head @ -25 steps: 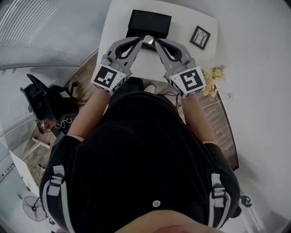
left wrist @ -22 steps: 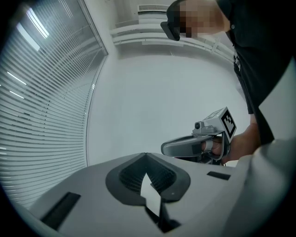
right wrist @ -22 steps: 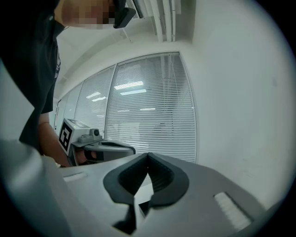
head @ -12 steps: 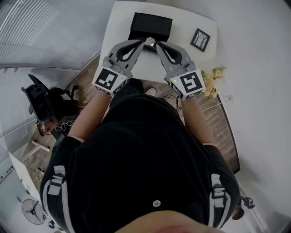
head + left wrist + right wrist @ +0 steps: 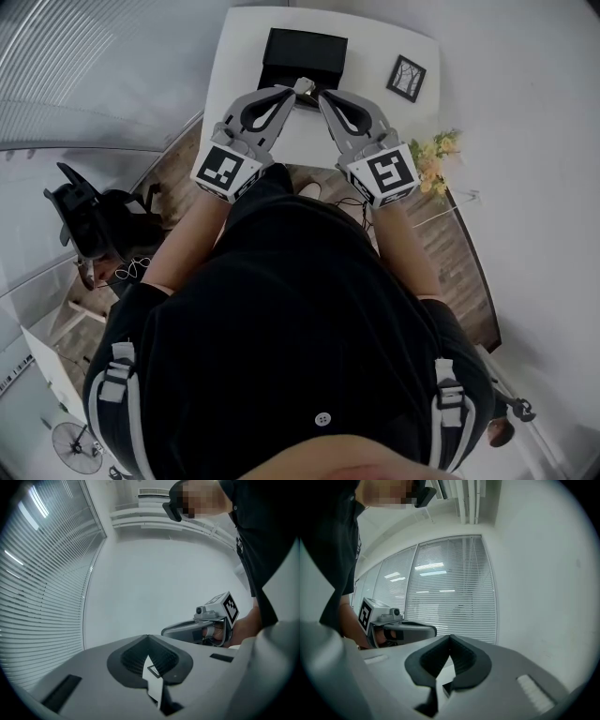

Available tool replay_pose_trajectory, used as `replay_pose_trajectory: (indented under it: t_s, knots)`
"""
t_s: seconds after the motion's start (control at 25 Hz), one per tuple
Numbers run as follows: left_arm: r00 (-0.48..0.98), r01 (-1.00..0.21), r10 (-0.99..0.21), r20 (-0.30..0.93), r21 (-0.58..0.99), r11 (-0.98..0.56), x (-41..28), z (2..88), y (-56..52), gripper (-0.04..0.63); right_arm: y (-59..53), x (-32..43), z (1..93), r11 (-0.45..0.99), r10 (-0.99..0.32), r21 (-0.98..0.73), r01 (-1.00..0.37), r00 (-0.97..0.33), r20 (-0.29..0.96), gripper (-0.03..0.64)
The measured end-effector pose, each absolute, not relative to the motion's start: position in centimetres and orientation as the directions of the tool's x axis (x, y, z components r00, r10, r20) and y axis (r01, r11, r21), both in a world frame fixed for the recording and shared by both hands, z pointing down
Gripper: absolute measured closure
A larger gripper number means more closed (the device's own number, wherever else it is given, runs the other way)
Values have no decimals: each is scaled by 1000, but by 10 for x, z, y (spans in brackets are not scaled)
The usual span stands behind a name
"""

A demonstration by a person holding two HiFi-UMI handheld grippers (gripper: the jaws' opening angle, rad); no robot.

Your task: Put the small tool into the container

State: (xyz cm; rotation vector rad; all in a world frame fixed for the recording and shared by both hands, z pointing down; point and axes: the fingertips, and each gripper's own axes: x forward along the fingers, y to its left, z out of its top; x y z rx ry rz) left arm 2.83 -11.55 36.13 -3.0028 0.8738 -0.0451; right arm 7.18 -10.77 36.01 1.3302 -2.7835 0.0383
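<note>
As both have edged forward over the last second, the small tool (image 5: 303, 85), clamped jointly by the closed left gripper (image 5: 293, 91) and right gripper (image 5: 315, 92), now hangs at the black container's (image 5: 305, 52) near rim; drop-in judged close.

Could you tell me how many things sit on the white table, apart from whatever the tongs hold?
2: a black container at the far edge and a framed picture to its right. More may be hidden nearer.
</note>
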Motion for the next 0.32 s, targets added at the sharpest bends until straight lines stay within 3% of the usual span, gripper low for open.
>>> replay_pose_trajectory:
  t_s: [0.32]
  knots:
    - [845,-534,-534,20,-24,-845,25,360,-116,587,-106,70,356,622,-782,9,-783,-621,58,606]
